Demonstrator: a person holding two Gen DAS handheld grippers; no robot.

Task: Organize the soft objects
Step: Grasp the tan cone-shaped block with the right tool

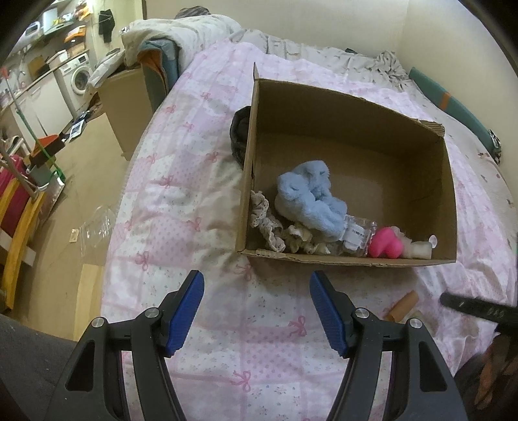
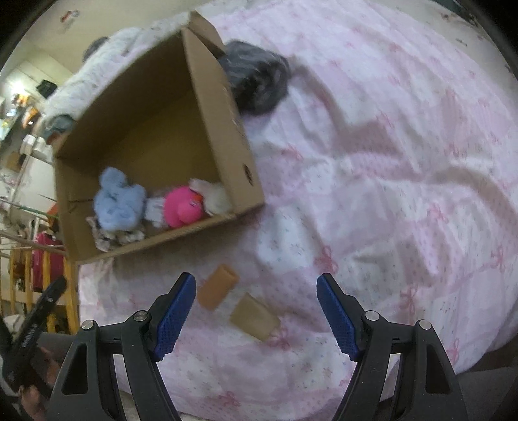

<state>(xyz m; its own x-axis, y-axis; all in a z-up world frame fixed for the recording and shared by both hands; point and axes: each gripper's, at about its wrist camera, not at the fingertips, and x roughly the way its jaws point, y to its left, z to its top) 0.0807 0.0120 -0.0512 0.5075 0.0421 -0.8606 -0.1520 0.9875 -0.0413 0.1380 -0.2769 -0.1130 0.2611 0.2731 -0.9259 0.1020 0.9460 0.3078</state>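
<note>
An open cardboard box (image 1: 372,129) (image 2: 220,107) stands on a pink quilted bed. Inside it lie a blue fluffy plush (image 1: 307,197) (image 2: 118,200), a pink plush (image 1: 387,243) (image 2: 183,205), lace scrunchies (image 1: 268,223) and a white fluffy piece (image 2: 213,194). A dark fuzzy item (image 1: 239,136) (image 2: 255,81) lies outside, against the box wall. An orange sponge (image 2: 217,286) (image 1: 403,304) and a tan sponge (image 2: 254,317) lie on the quilt between the fingers of my right gripper (image 2: 255,285). My left gripper (image 1: 255,281) is open and empty, in front of the box.
The bed's left edge drops to a floor with a cardboard cabinet (image 1: 123,97), a washing machine (image 1: 79,76) and a wooden rack (image 1: 19,207). Bedding is piled at the head of the bed (image 1: 181,29). The quilt (image 2: 388,162) stretches to the right.
</note>
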